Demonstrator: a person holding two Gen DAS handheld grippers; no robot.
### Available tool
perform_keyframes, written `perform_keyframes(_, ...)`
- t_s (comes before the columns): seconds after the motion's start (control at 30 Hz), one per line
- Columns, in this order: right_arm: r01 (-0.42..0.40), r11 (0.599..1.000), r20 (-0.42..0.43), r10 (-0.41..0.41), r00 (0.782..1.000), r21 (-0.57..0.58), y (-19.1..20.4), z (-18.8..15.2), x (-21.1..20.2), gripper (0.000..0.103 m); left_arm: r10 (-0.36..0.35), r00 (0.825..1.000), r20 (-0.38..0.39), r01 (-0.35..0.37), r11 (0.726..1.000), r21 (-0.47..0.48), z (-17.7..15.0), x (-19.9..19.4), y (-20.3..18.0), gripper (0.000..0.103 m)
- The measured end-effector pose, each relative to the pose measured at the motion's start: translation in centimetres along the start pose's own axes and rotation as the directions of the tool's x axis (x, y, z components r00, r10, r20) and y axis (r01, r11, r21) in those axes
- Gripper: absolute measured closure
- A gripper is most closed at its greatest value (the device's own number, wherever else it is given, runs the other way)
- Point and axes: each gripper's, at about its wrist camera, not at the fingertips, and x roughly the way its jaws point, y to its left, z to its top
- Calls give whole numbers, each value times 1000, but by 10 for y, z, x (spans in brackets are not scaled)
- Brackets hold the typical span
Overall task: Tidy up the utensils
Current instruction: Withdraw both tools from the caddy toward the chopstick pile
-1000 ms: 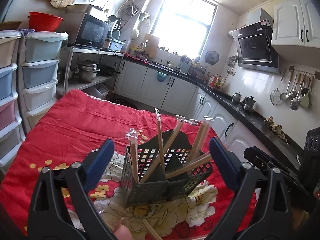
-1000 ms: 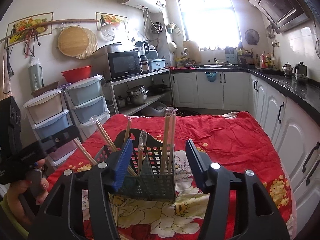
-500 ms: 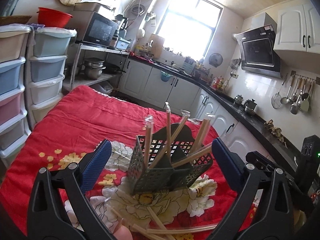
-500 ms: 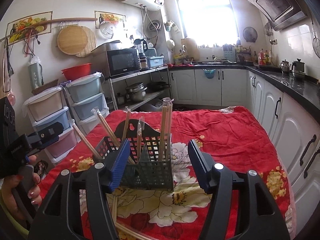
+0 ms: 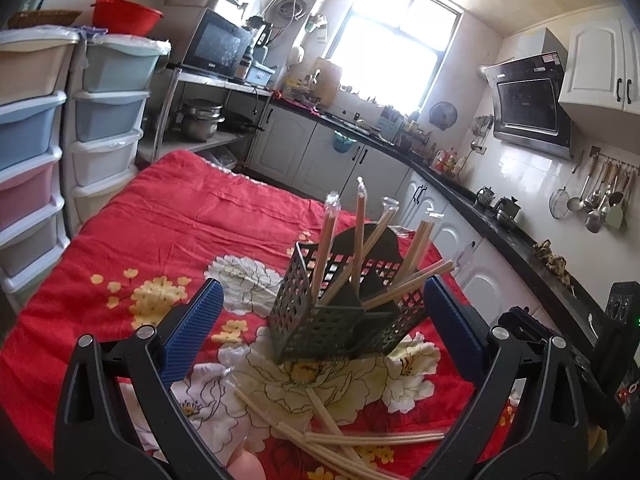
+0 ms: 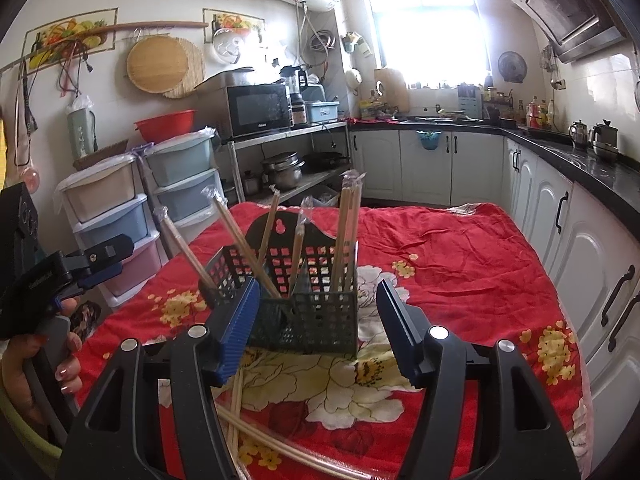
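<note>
Chopsticks (image 5: 362, 232) in clear sleeves stand at mixed angles in a dark perforated utensil basket (image 5: 332, 324) on the red floral tablecloth (image 5: 168, 220). Left gripper (image 5: 320, 336) is spread wide, nothing between its blue pads (basket just ahead). Right gripper (image 6: 316, 328) is likewise spread and empty. Loose chopsticks (image 5: 360, 438) lie crossed on the cloth, nearer the cameras than the basket.

Window (image 6: 426, 20): bright, overexposed daylight
Cabinets (image 6: 452, 166): white, black countertop
Left wall: stacked pastel drawers (image 5: 108, 120), microwave (image 6: 258, 109)
</note>
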Motion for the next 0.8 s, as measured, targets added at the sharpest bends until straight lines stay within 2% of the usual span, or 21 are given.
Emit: perform_keyframes(0.8, -70, 992, -151, 53, 987, -106, 29, -38, 21, 44, 62, 991, -121, -70, 996, -62, -32, 13, 29, 11)
